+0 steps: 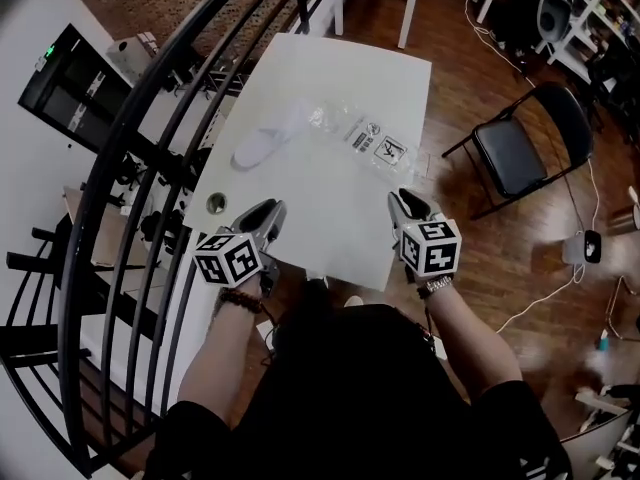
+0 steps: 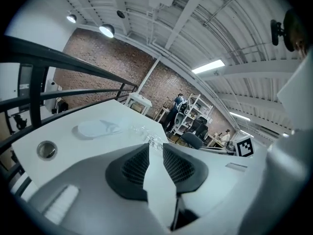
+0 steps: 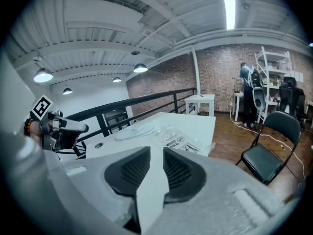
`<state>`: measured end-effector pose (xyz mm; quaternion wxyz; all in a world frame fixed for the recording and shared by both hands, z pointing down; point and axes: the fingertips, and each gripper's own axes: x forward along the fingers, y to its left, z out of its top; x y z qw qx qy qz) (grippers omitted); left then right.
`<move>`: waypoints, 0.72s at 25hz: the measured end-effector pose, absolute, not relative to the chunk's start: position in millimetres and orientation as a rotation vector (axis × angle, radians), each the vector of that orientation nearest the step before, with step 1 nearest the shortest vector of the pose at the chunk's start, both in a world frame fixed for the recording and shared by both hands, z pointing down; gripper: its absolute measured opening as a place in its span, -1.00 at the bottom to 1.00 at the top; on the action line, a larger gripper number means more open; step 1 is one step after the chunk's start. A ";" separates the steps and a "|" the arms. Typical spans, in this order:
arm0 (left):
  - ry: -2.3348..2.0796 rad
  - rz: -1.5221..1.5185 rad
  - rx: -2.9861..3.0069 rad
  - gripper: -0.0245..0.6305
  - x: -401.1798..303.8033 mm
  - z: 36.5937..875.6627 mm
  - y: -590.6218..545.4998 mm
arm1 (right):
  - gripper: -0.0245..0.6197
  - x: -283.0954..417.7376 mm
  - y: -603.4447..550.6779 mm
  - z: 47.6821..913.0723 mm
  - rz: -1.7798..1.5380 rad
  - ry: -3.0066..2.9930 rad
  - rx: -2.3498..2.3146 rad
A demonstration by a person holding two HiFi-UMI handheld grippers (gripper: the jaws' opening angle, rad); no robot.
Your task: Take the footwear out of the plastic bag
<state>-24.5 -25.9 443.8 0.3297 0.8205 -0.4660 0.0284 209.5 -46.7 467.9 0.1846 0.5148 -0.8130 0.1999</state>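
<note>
A white slipper (image 1: 263, 144) lies out on the white table (image 1: 330, 218), left of a clear plastic bag (image 1: 372, 141) with a printed label. The bag lies flat and crumpled, touching the slipper's toe end. My left gripper (image 1: 268, 214) hovers near the table's front edge, jaws apart with nothing between them. My right gripper (image 1: 408, 204) is level with it to the right, also parted and empty. The left gripper view shows the slipper (image 2: 95, 129) and the bag (image 2: 146, 137) beyond the pads. From the right gripper view, the slipper (image 3: 131, 132) and bag (image 3: 180, 142) lie ahead.
A curved black railing (image 1: 150, 168) runs along the table's left side. A round metal grommet (image 1: 216, 203) sits in the table near the left gripper. A black folding chair (image 1: 520, 153) stands on the wood floor to the right. Cables trail on the floor.
</note>
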 end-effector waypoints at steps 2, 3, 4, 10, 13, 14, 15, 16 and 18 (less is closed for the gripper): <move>-1.218 0.097 2.195 -0.74 -8.7 435.3 -11.9 | -0.79 198.5 -36.5 455.6 0.492 -2.341 1.412; -1.214 0.109 2.225 -0.79 -0.1 430.6 -5.3 | -0.85 193.1 -31.5 448.9 0.459 -2.364 1.395; -1.207 0.121 2.256 -0.85 8.7 425.9 1.4 | -0.91 187.3 -26.2 442.3 0.427 -2.386 1.377; -1.146 0.198 2.390 -0.88 51.7 407.8 36.8 | -0.95 152.1 7.2 409.1 0.250 -2.490 1.250; -1.163 0.234 2.443 -0.88 59.7 397.7 39.8 | -0.95 140.1 17.6 399.8 0.190 -2.517 1.208; -1.168 0.243 2.458 -0.88 59.9 394.1 40.1 | -0.95 135.3 21.0 397.7 0.178 -2.525 1.200; -1.172 0.248 2.474 -0.88 58.7 390.4 41.2 | -0.95 129.7 25.2 396.0 0.167 -2.532 1.193; -1.175 0.251 2.490 -0.88 56.2 386.6 43.3 | -0.95 123.2 30.2 394.5 0.158 -2.536 1.188; -1.178 0.255 2.522 -0.88 50.0 379.8 50.0 | -0.95 108.9 41.0 390.1 0.146 -2.548 1.185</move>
